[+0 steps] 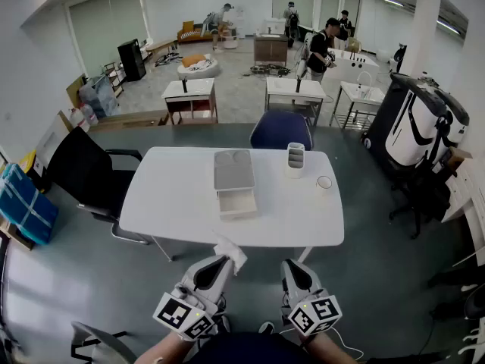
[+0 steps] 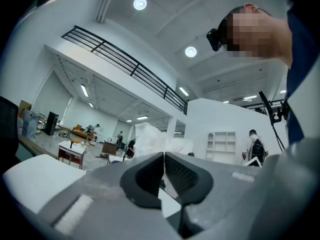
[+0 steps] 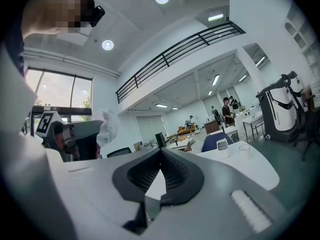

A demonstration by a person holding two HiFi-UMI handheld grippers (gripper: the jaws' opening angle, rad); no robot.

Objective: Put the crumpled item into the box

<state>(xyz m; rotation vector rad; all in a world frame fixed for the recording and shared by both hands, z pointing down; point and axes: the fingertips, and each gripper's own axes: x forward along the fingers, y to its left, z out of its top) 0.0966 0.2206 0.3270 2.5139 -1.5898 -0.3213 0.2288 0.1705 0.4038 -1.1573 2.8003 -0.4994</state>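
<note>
The crumpled item [image 1: 232,252], a wad of white paper, is pinched at the tips of the left gripper [image 1: 224,259], whose jaws are closed on it. In the left gripper view the wad [image 2: 156,140] is seen bulging just beyond the meeting pads. The right gripper [image 1: 292,267] is held alongside with its jaws together and nothing between them. Both are poised short of the near edge of the table [image 1: 170,199], well apart from the grey box [image 1: 233,170] at its middle, whose front drawer [image 1: 238,203] appears to be pulled out toward the person. The carry to the box is judged to be the step in hand. A firm grip is advised, since only an edge of the wad seems to be caught. The wad should be brought directly over the open drawer and lowered inside before the jaws are parted. The white caddy [image 1: 295,159] beside the box is to be avoided.
</note>
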